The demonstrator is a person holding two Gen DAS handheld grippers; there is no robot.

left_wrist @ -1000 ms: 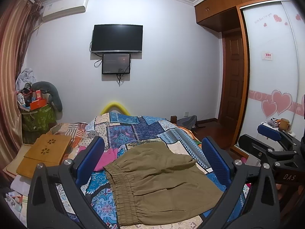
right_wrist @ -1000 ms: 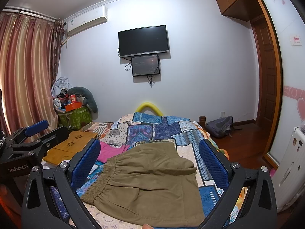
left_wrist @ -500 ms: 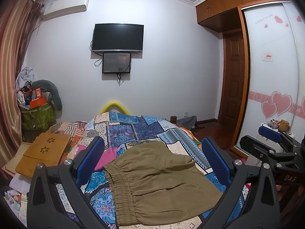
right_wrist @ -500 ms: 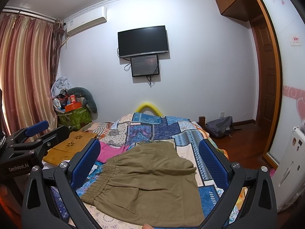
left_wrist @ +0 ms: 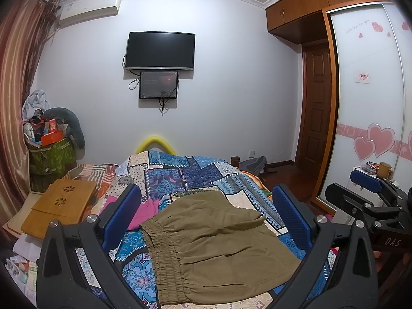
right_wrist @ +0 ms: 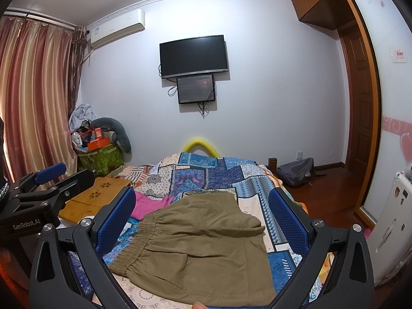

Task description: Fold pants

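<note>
Our left gripper (left_wrist: 206, 221) and right gripper (right_wrist: 202, 219) hover with fingers wide apart, empty; the pants (left_wrist: 216, 247) lie folded between them on the bed (left_wrist: 180, 175) (loose layers may slip apart if we pinch only the top one).

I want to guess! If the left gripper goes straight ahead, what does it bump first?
Probably the olive pants on the patchwork quilt: the open left gripper points at them, though depth is unclear.

Bed (left_wrist: 198, 172), patchwork-quilted: olive pants (left_wrist: 216, 242) lying folded at near centre; pink garment (left_wrist: 144, 212) lying just left, touching them.
</note>
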